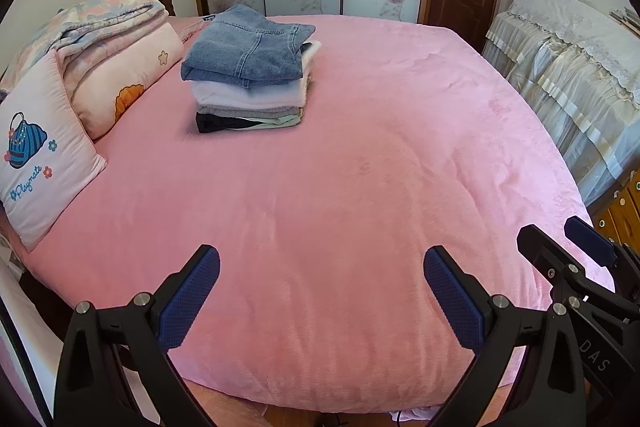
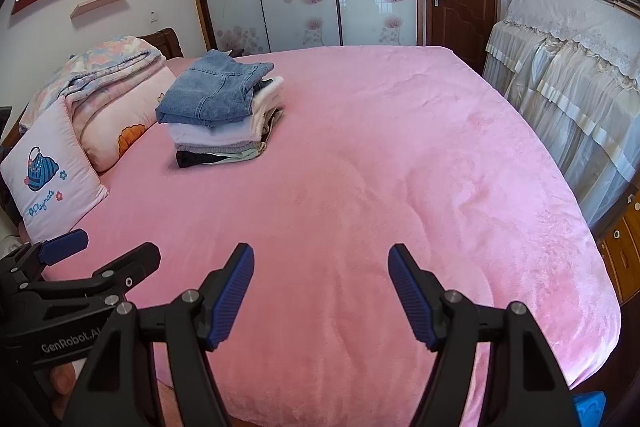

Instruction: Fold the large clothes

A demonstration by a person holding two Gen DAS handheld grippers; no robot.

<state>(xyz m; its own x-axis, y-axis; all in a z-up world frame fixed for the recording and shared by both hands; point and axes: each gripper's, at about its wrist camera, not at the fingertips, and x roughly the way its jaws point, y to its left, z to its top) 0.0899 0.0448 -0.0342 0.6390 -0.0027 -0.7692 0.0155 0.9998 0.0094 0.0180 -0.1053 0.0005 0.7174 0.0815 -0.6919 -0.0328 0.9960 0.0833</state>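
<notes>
In the left of both wrist views sit two pillows [image 1: 48, 143] with a folded quilt [image 1: 108, 15] on top. Right of them, upper left of centre, stands the one stack of folded clothes [image 1: 250, 79]: jeans [image 1: 244, 51] on top, about four softer layers under. Denim likely handles heavy and stiffish, the rest limp; take hold at seams or corners. The pink bedspread [image 1: 360, 167] fills the middle. At the bottom, the left gripper [image 1: 322, 291] and right gripper [image 2: 322, 291] both gape wide, empty.
</notes>
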